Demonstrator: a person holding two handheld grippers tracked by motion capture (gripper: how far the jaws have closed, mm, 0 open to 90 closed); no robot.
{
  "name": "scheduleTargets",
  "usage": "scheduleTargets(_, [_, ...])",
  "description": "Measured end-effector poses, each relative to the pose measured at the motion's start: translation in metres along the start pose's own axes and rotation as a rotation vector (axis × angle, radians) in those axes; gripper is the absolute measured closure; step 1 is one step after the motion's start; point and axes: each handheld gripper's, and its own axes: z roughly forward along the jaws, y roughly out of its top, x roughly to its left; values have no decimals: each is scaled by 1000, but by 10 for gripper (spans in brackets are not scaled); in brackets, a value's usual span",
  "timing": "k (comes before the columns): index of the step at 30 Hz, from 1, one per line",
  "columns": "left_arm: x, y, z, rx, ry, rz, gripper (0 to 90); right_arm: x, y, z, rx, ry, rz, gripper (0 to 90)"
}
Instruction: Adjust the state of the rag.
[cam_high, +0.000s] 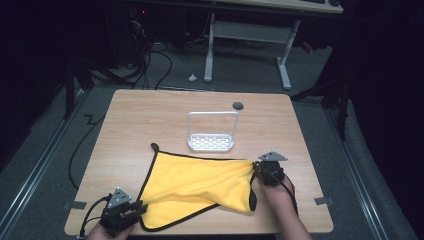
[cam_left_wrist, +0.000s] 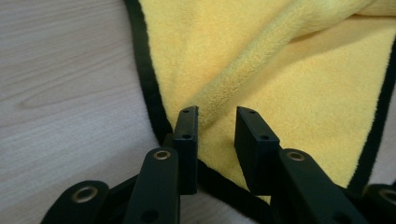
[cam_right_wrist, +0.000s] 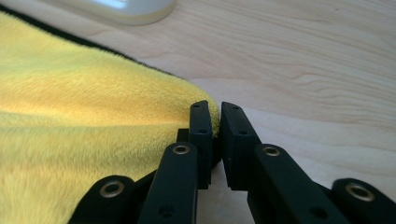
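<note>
Right hand-held gripper (cam_right_wrist: 214, 109) pinches yellow cloth's (cam_high: 200, 182) folded edge, fold running left-right

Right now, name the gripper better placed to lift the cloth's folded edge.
Right. The right gripper has its jaws closed on the yellow cloth's fold; the left gripper sits open over the near corner.

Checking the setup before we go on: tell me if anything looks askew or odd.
Only the yellow cloth: it lies rumpled and half folded, one fold pinched in the right gripper. The white rack stands upright.
</note>
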Motion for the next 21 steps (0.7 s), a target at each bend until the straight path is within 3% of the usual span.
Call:
scheduleTargets(2, [-6, 2, 1, -7, -2, 12, 658, -1, 5, 2, -2, -12, -5, 800])
scheduleTargets(5, [-25, 4, 1, -39, -60, 52, 625, 3, 11, -10, -45, -13, 8, 722])
scheduleTargets(8, [-39, 6, 10, -26, -117, 82, 600, 6, 9, -20, -53, -6, -1, 697])
scheduleTargets(10, [-46, 6, 16, -14, -117, 104, 587, 12, 1, -34, -71, 22, 9, 678])
scheduleTargets(11, [-48, 7, 19, -5, -113, 117, 570, 22, -13, -50, -75, 56, 10, 645])
scheduleTargets(14, [-50, 7, 21, -6, -107, 135, 571, 31, -25, -62, -82, 84, 9, 620])
scheduleTargets(15, [-52, 6, 22, -13, -86, 156, 596, 37, -31, -69, -82, 98, 6, 605])
scheduleTargets(16, [-54, 4, 21, -17, -62, 189, 676, 48, -42, -80, -91, 119, -5, 584])
scheduleTargets(17, [-56, 2, 21, -23, -39, 205, 676, 48, -42, -80, -91, 119, -5, 584])
scheduleTargets(18, [-57, 2, 20, -25, -35, 209, 726, 54, -47, -85, -88, 128, -11, 572])
scheduleTargets(19, [-57, 1, 20, -25, -42, 205, 849, 63, -55, -90, -74, 144, -20, 567])
scheduleTargets(21, [-55, 0, 20, -24, -57, 191, 862, 66, -58, -90, -64, 143, -28, 568])
